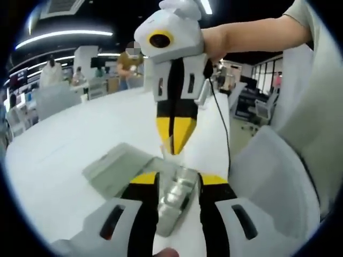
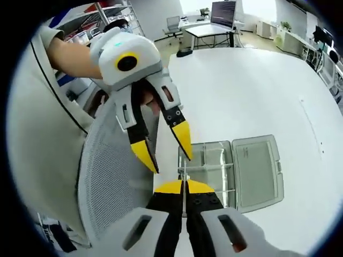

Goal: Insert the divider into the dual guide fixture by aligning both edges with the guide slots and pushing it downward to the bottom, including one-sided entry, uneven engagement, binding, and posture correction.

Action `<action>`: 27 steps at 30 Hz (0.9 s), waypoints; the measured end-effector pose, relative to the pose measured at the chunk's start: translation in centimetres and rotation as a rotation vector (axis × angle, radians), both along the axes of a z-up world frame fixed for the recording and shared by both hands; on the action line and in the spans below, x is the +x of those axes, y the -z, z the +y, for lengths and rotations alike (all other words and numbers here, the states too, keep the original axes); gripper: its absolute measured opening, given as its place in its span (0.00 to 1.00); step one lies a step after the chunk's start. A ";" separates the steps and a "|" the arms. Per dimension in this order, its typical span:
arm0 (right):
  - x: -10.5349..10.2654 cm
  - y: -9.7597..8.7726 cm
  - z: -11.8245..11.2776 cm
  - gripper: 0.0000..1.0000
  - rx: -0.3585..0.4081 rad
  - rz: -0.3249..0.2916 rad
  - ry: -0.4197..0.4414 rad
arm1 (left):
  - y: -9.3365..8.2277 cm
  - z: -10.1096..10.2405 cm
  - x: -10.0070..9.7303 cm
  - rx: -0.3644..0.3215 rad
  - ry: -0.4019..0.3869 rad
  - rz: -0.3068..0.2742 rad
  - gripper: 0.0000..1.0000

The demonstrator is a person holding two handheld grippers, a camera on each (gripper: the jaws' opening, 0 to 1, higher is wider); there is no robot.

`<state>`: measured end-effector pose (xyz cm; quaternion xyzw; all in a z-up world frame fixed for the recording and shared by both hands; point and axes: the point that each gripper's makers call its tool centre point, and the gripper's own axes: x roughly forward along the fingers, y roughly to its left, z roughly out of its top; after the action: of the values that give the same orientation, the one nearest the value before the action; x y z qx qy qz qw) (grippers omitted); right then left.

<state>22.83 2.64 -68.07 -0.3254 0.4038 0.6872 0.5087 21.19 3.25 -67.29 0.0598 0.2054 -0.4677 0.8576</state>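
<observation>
- The left tool (image 1: 179, 184) rises from the bottom of the left gripper view with its yellow-tipped jaws spread well apart; the clear fixture (image 1: 174, 201) sits in the gap between them, and I cannot tell whether either jaw touches it
- In the right gripper view the left tool (image 2: 167, 152) enters from the upper left with its jaws splayed open, hanging just above the near edge of the fixture (image 2: 211, 171)
- The right tool (image 2: 183, 188) at the bottom centre of that view has its jaws pressed nearly together on a thin pale divider (image 2: 184, 179), seen edge-on as a narrow line rising between the tips
- In the left gripper view the right tool (image 1: 176, 140) comes down from the top centre, jaws closed to a point, with a sliver of the divider (image 1: 167, 145) at its tips, just above the fixture
- A grey lid (image 2: 257, 168) lies flat beside the fixture at the centre right of the right gripper view; in the left gripper view the lid (image 1: 115, 166) sits left of centre
- The white counter (image 1: 69, 139) carries both
- A mesh chair back (image 2: 110, 182) crowds the lower left of the right gripper view, close beside the tools
- A black cable (image 1: 221, 123) trails down from the right tool
- People and desks in the far background are too blurred to make out
</observation>
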 end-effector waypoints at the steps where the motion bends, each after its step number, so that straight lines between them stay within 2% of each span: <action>1: 0.1 0.2 0.1 0.00 -0.003 -0.003 0.001 | 0.1 0.2 0.0 0.009 -0.011 0.005 0.31; 8: 0.5 1.4 0.5 0.00 -0.043 -0.026 0.008 | 0.3 1.2 -0.2 0.024 -0.080 0.021 0.38; 14: 0.8 2.1 1.0 0.00 -0.060 -0.054 -0.005 | 0.9 2.0 -0.3 0.064 -0.132 0.046 0.48; 27: 1.9 3.7 1.5 0.00 -0.062 -0.086 -0.025 | 1.5 2.6 -0.5 0.041 -0.180 0.072 0.49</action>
<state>24.75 4.14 -71.75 -0.3751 0.3985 0.6661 0.5067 20.67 5.82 -68.75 0.0419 0.2500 -0.3862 0.8869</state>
